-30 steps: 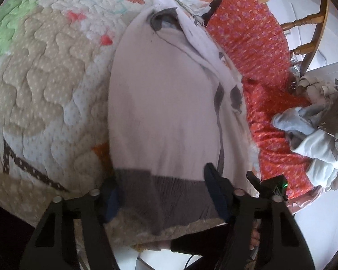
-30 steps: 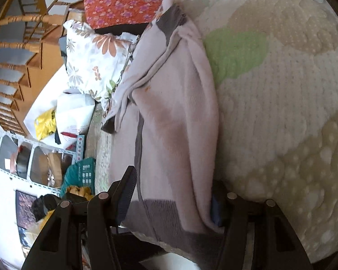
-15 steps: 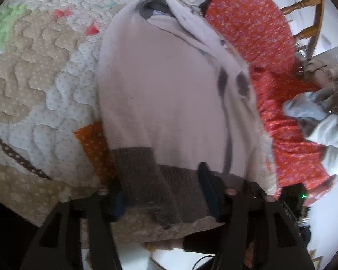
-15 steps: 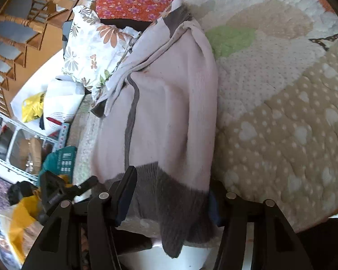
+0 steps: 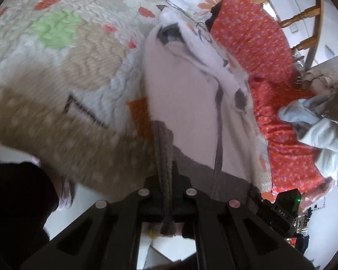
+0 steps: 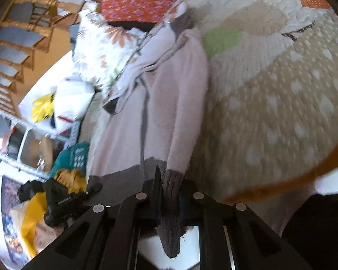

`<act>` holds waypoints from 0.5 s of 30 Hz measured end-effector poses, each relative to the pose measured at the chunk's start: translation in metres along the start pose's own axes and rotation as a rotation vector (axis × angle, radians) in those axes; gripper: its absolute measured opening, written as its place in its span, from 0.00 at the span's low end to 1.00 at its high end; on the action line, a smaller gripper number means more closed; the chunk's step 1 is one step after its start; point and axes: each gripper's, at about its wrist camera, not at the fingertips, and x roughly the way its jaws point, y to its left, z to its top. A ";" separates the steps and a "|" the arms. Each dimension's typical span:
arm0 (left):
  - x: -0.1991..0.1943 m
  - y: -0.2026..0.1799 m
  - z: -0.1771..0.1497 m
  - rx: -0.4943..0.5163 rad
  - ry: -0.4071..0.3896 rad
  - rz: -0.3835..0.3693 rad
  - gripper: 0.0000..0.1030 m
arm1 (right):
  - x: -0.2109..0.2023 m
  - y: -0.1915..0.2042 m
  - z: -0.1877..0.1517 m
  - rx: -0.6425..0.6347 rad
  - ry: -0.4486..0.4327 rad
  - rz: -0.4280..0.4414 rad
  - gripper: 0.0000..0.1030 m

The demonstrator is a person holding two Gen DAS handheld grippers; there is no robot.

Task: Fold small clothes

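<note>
A pale pink knit sweater (image 5: pixel 187 85) with a grey hem band and grey collar lies stretched lengthwise on a quilted bed cover (image 5: pixel 56 72); it also shows in the right wrist view (image 6: pixel 169 112). My left gripper (image 5: pixel 165 180) is shut on the grey hem (image 5: pixel 163 157) at one bottom corner. My right gripper (image 6: pixel 170 184) is shut on the grey hem (image 6: pixel 171 180) at the other bottom corner. The hem ends hang down between the jaws of each gripper. The sleeves lie folded over the body.
An orange floral cloth (image 5: pixel 266 72) covers the bed's far side, with a heap of pale clothes (image 5: pixel 315 126) on it. A floral pillow (image 6: pixel 101 51), wooden chair (image 6: pixel 18 29) and shelf clutter (image 6: pixel 33 148) stand beside the bed. The bed edge is right under both grippers.
Both grippers have closed on the grey hem, which they only straddled before. The sweater is drawn straighter toward the bed's near edge, and both views have shifted.
</note>
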 end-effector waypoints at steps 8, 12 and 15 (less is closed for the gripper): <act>0.003 0.013 0.006 -0.066 0.025 -0.028 0.03 | -0.005 0.007 -0.016 -0.024 0.050 0.002 0.10; 0.008 -0.006 0.060 -0.040 -0.020 -0.017 0.03 | -0.010 0.032 0.015 -0.080 0.024 0.014 0.11; 0.023 -0.017 0.111 -0.045 -0.063 -0.006 0.03 | -0.006 0.055 0.049 -0.099 -0.008 0.018 0.11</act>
